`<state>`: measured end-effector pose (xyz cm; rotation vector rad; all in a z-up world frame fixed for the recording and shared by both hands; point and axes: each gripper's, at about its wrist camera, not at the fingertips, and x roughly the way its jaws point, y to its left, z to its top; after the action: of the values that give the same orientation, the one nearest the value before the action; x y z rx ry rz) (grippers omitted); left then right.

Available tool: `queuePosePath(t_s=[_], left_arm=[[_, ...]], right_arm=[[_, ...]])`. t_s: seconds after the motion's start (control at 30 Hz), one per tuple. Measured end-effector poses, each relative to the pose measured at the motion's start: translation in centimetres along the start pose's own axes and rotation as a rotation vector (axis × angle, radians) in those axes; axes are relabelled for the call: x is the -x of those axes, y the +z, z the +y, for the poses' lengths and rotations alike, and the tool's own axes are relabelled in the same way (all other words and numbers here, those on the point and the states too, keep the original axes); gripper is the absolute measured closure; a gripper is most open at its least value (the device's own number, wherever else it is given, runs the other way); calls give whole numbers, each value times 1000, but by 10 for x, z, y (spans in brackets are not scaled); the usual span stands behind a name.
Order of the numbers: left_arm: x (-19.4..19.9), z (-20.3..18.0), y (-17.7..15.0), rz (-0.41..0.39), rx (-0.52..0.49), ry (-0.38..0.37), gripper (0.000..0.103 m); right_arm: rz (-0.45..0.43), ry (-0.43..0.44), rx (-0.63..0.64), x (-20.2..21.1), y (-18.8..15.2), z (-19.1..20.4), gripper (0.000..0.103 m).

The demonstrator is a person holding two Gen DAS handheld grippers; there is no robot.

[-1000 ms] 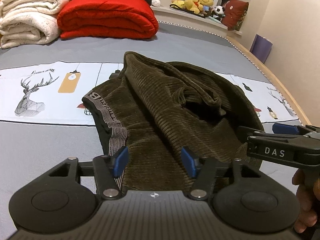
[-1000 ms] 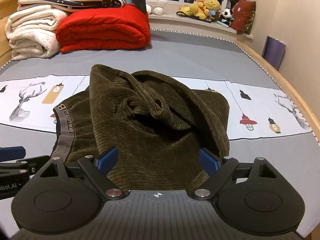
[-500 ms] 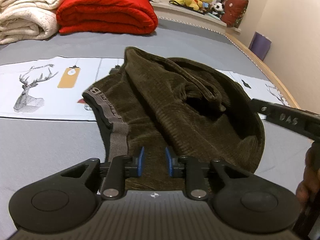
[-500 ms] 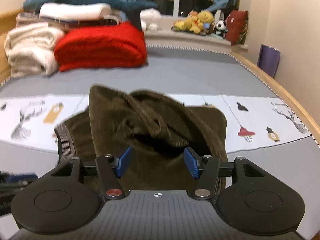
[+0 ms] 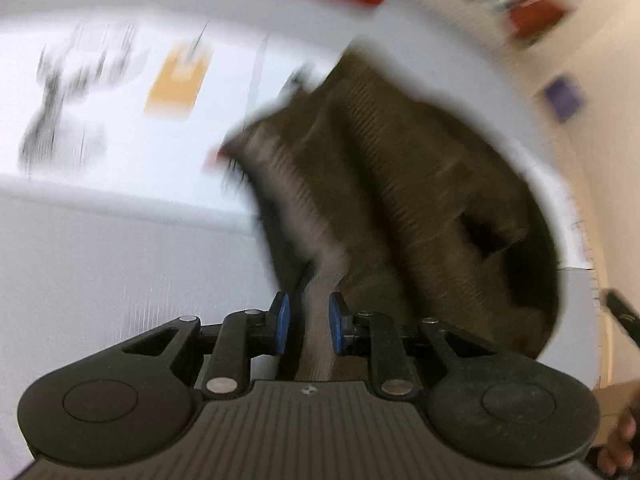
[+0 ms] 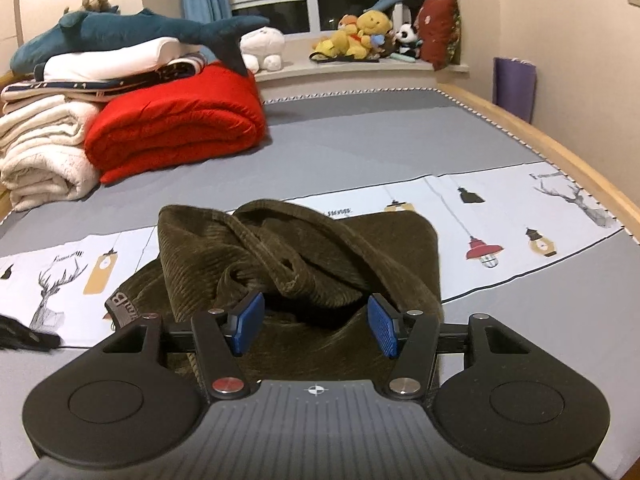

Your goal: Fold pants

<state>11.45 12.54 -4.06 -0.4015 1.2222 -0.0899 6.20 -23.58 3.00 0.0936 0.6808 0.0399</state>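
A: Left gripper (image 5: 308,326), finger state?
B: Blue pads nearly together, pinched on the grey elastic waistband (image 5: 320,276) of the olive corduroy pants (image 5: 420,184). The band runs up between the fingers and beyond the tips. View heavily blurred, so the exact contact on each pad is hard to judge.

A: Right gripper (image 6: 314,328)?
B: Jaws spread wide, nothing between the pads. A rumpled fold of the pants (image 6: 296,256) lies just beyond the fingertips, and cloth sits under and between the fingers without being clamped.

A: Where do the pants lie?
B: Bunched on the grey bed sheet (image 6: 360,136), across its white printed strip (image 6: 500,216) with deer and lanterns. Waistband end off past the right gripper's left finger.

A: Beyond that?
B: Far ahead of the right fingers, a rolled red blanket (image 6: 176,128), cream blankets (image 6: 44,152) beside it, a blue plush shark (image 6: 132,30) on top
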Motion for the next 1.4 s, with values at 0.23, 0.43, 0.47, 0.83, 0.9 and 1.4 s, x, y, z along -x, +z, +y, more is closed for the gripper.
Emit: queuePosePath(t_s=[0.23, 0.43, 0.47, 0.83, 0.9, 1.4], left_arm=[[-48, -11, 24, 67, -5, 22, 49], [-88, -13, 28, 124, 40, 76, 34], [-93, -15, 28, 132, 35, 93, 32], [-105, -47, 14, 95, -211, 214, 68], [-93, -47, 12, 71, -236, 217, 81], [12, 88, -25, 19, -190, 361, 87]], right_arm=[[5, 27, 21, -8, 4, 10, 41], [31, 16, -15, -15, 5, 12, 40], [31, 17, -16, -15, 5, 13, 40], [-17, 4, -29, -10, 14, 19, 40], [-51, 7, -11, -3, 25, 16, 40], [-70, -19, 135, -8, 35, -31, 49]])
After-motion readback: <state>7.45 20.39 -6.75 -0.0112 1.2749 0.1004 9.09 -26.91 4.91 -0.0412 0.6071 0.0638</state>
